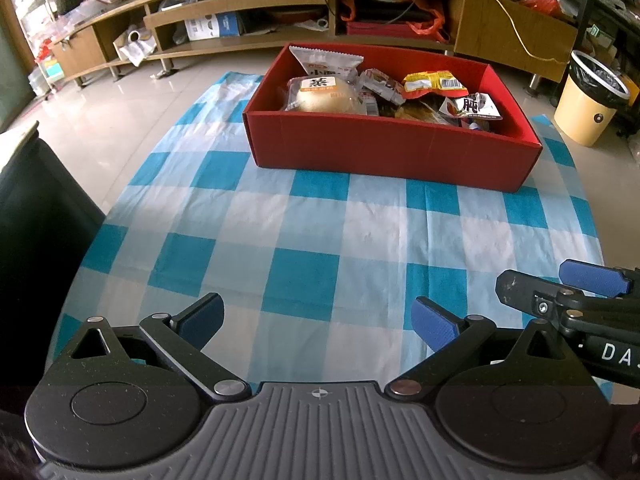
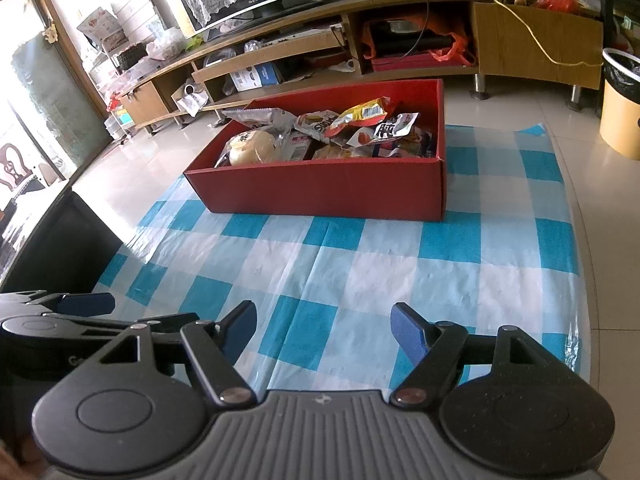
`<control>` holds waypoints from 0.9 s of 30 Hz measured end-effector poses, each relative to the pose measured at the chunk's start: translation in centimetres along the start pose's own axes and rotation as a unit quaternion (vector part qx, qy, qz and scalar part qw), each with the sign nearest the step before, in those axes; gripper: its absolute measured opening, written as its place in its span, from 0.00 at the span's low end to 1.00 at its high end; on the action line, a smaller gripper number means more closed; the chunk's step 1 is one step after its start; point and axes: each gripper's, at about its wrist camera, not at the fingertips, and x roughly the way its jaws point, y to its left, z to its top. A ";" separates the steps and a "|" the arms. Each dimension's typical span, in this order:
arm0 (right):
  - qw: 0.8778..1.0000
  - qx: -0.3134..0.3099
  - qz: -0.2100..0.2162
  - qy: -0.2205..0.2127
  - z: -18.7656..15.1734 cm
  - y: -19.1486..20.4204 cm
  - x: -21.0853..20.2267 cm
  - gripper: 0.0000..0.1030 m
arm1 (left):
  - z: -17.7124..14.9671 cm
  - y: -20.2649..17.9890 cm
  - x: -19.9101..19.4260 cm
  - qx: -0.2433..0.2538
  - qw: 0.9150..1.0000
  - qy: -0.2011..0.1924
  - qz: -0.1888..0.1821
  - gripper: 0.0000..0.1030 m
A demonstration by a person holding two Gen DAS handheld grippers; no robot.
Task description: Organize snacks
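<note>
A red cardboard box [image 1: 384,152] [image 2: 320,188] stands at the far end of a blue-and-white checked cloth [image 1: 320,232] [image 2: 360,264]. Several snack packets fill it: a wrapped round bun [image 1: 326,98] [image 2: 254,146], a yellow-orange packet [image 1: 434,84] [image 2: 366,112], a white packet [image 1: 326,62]. My left gripper [image 1: 318,320] hangs open over the near cloth, nothing between its blue pads. My right gripper [image 2: 324,330] is also open and empty, its fingers [image 1: 592,278] showing at the right of the left wrist view. The left gripper's finger [image 2: 86,302] shows at the left of the right wrist view.
A long wooden TV cabinet [image 1: 280,12] [image 2: 320,44] with cluttered shelves runs behind the box. A yellow waste bin [image 1: 590,100] [image 2: 620,112] stands on the tiled floor at the right. A dark piece of furniture [image 1: 36,208] [image 2: 52,240] borders the cloth's left side.
</note>
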 end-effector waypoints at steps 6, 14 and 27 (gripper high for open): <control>1.000 -0.001 0.001 0.004 0.0 0.0 0.1 0.71 | -0.1 0.0 0.1 -0.001 1.000 0.002 0.002 0.98; 1.000 0.000 0.001 0.008 0.0 0.0 0.3 0.71 | -0.1 0.1 0.2 0.000 1.000 0.003 0.003 0.98; 1.000 0.001 0.002 0.011 -0.1 0.0 0.5 0.71 | -0.2 0.1 0.3 0.001 1.000 0.002 0.005 0.98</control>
